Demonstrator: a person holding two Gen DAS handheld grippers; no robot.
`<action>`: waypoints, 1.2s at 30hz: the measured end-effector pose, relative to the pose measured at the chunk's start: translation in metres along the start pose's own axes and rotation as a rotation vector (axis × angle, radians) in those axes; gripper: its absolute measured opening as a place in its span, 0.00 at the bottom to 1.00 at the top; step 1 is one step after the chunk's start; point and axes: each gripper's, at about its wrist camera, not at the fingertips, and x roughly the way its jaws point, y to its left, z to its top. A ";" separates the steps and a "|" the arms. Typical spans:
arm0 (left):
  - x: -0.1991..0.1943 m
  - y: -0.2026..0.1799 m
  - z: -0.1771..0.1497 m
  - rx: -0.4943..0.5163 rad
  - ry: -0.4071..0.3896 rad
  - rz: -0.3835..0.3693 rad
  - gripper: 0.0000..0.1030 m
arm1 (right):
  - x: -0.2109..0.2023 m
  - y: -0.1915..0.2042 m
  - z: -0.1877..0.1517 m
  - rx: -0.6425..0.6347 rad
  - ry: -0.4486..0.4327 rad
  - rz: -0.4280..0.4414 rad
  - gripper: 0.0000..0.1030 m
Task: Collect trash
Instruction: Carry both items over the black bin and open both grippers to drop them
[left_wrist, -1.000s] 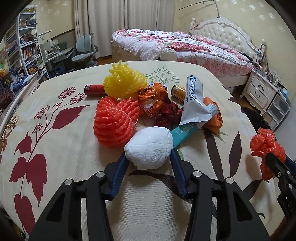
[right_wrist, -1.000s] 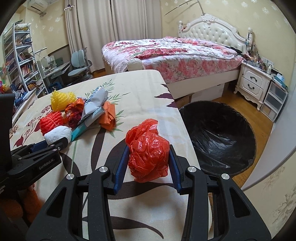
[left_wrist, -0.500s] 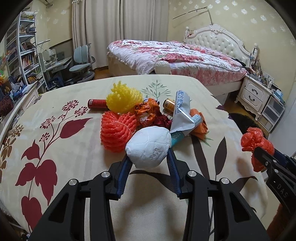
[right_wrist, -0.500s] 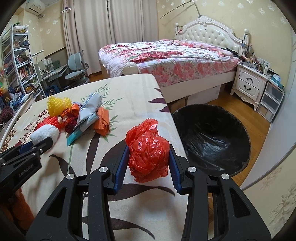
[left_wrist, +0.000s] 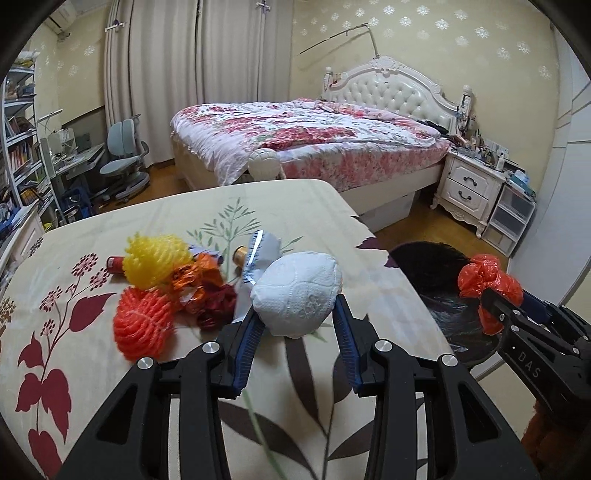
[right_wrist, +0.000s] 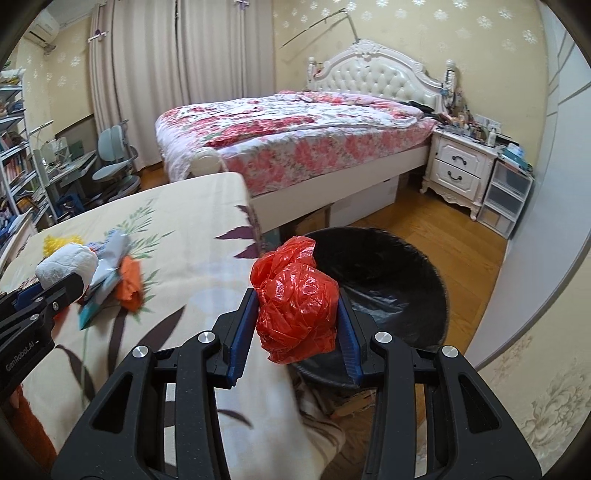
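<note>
The left tool (left_wrist: 297, 325) is clamped on a crumpled white paper ball (left_wrist: 297, 297), held up off the bench (left_wrist: 177, 218) with its floral cloth. The right tool (right_wrist: 297, 321) grips a scrunched red plastic bag (right_wrist: 295, 299) between its blue pads, and it hangs right at the bench's edge, partly over the black-lined trash bin (right_wrist: 399, 280) standing on the wooden floor just beside the bench. From the left side, that bag (left_wrist: 487, 284) shows in front of the bin's dark rim (left_wrist: 424, 258).

More rubbish lies heaped on the bench behind the paper ball: a yellow foam net (left_wrist: 155, 262), an orange foam net (left_wrist: 142, 326), crinkled orange and dark red wrappers (left_wrist: 201, 286), a grey pouch (left_wrist: 258, 258), a small red can (left_wrist: 114, 263) and an orange bag (right_wrist: 129, 282) near the grey pouch. A flowered bed (left_wrist: 306, 144) stands beyond the bench
</note>
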 end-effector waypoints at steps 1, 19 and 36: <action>0.003 -0.005 0.002 0.008 -0.003 -0.005 0.39 | 0.003 -0.006 0.002 0.010 -0.001 -0.010 0.39; 0.080 -0.101 0.025 0.142 0.039 -0.083 0.39 | 0.047 -0.063 0.013 0.086 0.031 -0.079 0.39; 0.119 -0.131 0.029 0.197 0.076 -0.048 0.40 | 0.077 -0.090 0.016 0.132 0.074 -0.106 0.40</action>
